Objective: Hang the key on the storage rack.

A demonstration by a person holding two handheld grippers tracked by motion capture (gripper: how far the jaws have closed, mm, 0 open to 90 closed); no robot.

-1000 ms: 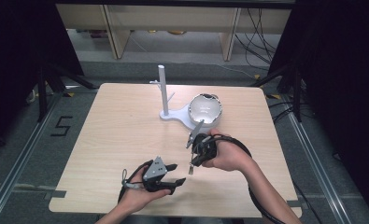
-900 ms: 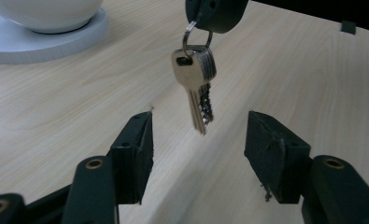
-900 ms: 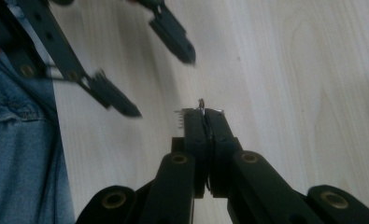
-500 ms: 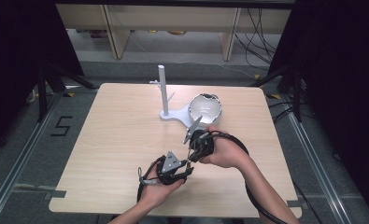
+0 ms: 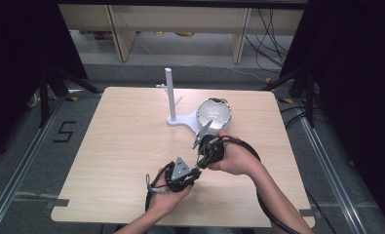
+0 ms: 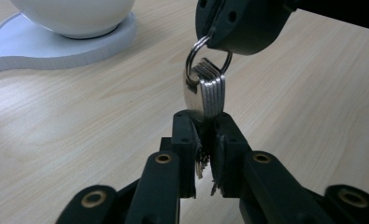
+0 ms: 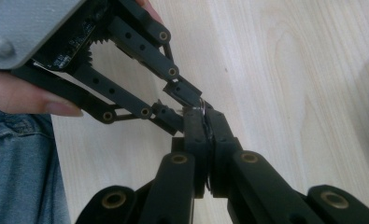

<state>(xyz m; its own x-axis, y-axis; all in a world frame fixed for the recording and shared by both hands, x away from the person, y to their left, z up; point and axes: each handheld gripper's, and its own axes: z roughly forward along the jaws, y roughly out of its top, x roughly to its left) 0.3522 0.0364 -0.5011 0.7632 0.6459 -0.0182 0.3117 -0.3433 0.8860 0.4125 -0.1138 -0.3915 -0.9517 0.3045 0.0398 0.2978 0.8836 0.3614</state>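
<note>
L gripper (image 5: 196, 170) has moved in from table's (image 5: 112, 146) near edge; both it & R gripper (image 5: 200, 158) now clamp the key bunch (image 6: 205, 91), prob. a handover.

Wooden table (image 5: 117, 146) (white stand (image 5: 180, 118), perhaps bowl-bearing)

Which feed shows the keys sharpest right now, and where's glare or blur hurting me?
Left gripper view: keys and ring sharp, bowl soft behind. Right gripper view: own jaws blurred, left gripper clearer. High view: glare on the bowl, keys too small.
</note>
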